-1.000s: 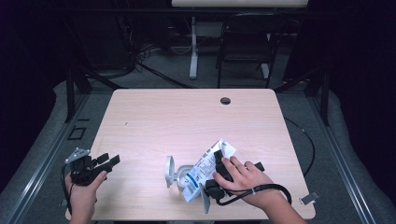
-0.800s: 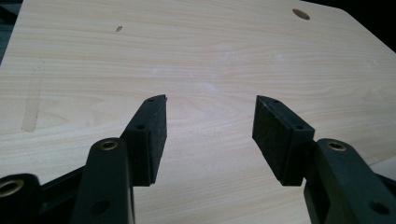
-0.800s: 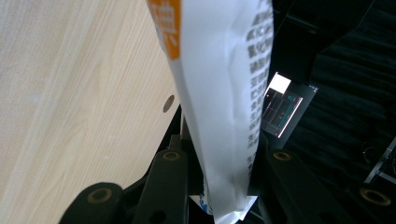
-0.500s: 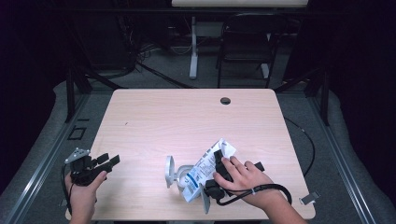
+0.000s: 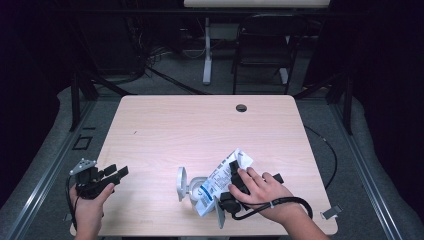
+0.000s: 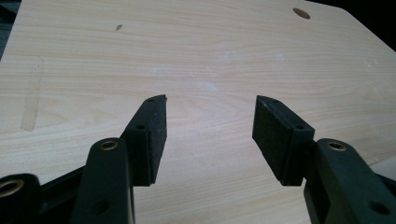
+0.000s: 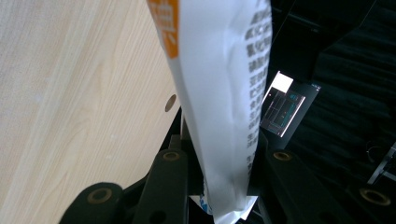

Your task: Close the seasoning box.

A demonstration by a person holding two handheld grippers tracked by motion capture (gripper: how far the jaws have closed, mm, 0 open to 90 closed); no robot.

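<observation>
Pouch, white with blue and dark print, lies tilted on the near part of the table, right under the right hand; in the right gripper view the same pouch rises between the two black jaws, its white printed face and an orange patch at its top edge close to the lens, and both jaws press against its sides, so the right gripper is clamped on the pouch. Largest of all is the table, pale wood grain with a round cable hole far beyond both grippers; the hole also sits at the far corner ahead of the left gripper's jaws. Next in size, the right hand lies over the right gripper and the pouch's near end, a black cable looping off behind the wrist. The left hand holds the left gripper well apart from the pouch, at the table's near left edge; its jaws stand wide apart over bare wood with nothing between them, as the left gripper shows in its own view. Just beside the pouch, on the side toward the left gripper, a small round grey piece stands on edge; what it is I cannot tell.
</observation>
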